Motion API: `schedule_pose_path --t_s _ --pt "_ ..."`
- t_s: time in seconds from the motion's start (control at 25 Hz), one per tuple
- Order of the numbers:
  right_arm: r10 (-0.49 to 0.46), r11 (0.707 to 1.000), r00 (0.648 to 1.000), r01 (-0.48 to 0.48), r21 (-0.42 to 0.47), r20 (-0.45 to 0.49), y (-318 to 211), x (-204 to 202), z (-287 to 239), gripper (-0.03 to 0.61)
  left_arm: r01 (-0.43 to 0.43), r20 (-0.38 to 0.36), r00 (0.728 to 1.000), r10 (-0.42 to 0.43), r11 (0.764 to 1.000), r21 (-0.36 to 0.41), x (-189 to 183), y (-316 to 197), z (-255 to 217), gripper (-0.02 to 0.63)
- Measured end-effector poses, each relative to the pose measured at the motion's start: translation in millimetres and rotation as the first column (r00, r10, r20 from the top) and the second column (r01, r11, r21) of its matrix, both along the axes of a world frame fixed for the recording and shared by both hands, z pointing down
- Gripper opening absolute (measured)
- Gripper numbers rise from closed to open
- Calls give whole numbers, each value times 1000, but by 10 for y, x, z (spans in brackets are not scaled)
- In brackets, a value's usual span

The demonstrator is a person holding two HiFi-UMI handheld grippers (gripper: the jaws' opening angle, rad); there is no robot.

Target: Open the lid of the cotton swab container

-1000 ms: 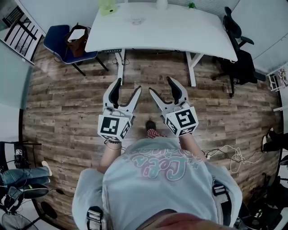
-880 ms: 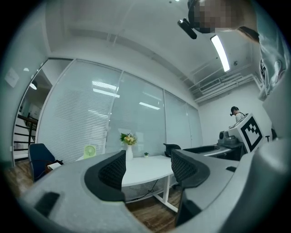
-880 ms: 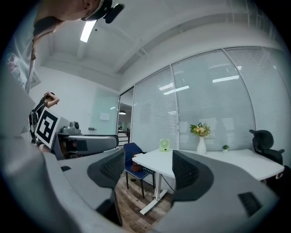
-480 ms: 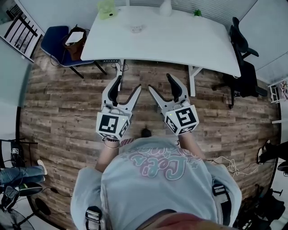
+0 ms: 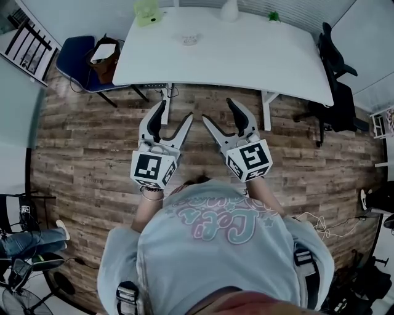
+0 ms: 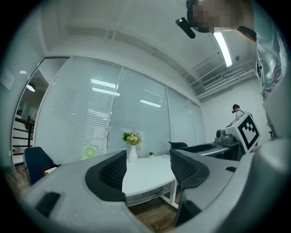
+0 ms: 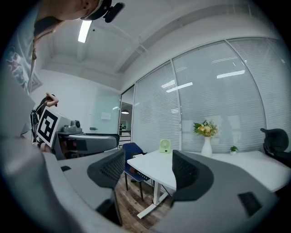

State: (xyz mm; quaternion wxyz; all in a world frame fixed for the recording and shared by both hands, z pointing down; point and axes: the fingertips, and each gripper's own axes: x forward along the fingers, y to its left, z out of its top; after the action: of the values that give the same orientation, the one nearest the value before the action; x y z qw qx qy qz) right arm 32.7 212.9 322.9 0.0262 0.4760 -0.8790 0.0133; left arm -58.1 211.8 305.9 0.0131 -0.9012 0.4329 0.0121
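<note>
Nearest to us is our own pale printed shirt (image 5: pixel 215 237), and just past it we hold both tools at chest height over the plank floor (image 5: pixel 86 147), side by side and apart from each other. The left gripper (image 5: pixel 175 114) points toward eleven o'clock and its own view shows its two black ribbed pads (image 6: pixel 113 172) spread wide, with only floor and far table edge between them. The right gripper (image 5: pixel 220 112) points toward one o'clock, and its jaws too stand spread with nothing in them. Neither tool touches anything. Beyond them, at twelve o'clock, stands a white table (image 5: pixel 258 58) on white legs, well apart from both tools. On its top, toward eleven o'clock from us, sits the container (image 5: pixel 189 39), a small pale thing alone on bare tabletop; it is too small for us to tell how its lid stands. At the table's far edge we see a green fan (image 5: pixel 146 10) at the eleven o'clock corner, a white vase (image 5: pixel 229 8) near twelve with flowers showing in the gripper views, and a small plant (image 5: pixel 273 16) toward one. A blue chair (image 5: pixel 74 55) bearing a brown bag (image 5: pixel 104 54) stands at ten o'clock by the table's left end, and a black chair (image 5: pixel 335 80) at two o'clock by its right end
</note>
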Motion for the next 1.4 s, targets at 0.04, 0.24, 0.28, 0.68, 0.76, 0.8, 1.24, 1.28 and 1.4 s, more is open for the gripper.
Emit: schedule_pose_path --t_s 0.04,0.24,0.28,0.68,0.76,0.8,1.24,1.28,1.4 --pt "2 1000 1000 -2 1 4 -19 -4 -2 314 2 3 1000 -2 1000 2 -11 -20 -8 285" --pt "14 1000 999 -13 -28 45 -98 9 54 311 -18 37 999 20 999 -32 13 -96 84 285" --pt "16 999 998 -14 -33 55 -111 12 59 310 -20 39 999 21 999 -37 15 -111 105 285" --pt "7 1000 999 -6 -19 41 -266 149 66 310 -17 22 1000 18 1000 -27 164 -254 111 285" --pt "2 1000 999 -1 -20 45 -275 192 91 310 -8 23 1000 9 1000 -28 184 -249 150 285" --pt "-2 1000 999 3 -22 48 -279 213 105 310 -2 24 1000 2 1000 -30 190 -245 174 285" --pt "-49 998 998 50 -35 28 -462 152 247 310 43 -6 999 -43 998 -49 123 -439 325 285" --pt "-47 998 999 48 -36 26 -513 151 267 310 38 -7 999 -39 998 -48 129 -498 341 285" --pt "-39 999 999 39 -34 19 -703 161 317 310 24 -5 1000 -24 999 -45 146 -708 403 285"
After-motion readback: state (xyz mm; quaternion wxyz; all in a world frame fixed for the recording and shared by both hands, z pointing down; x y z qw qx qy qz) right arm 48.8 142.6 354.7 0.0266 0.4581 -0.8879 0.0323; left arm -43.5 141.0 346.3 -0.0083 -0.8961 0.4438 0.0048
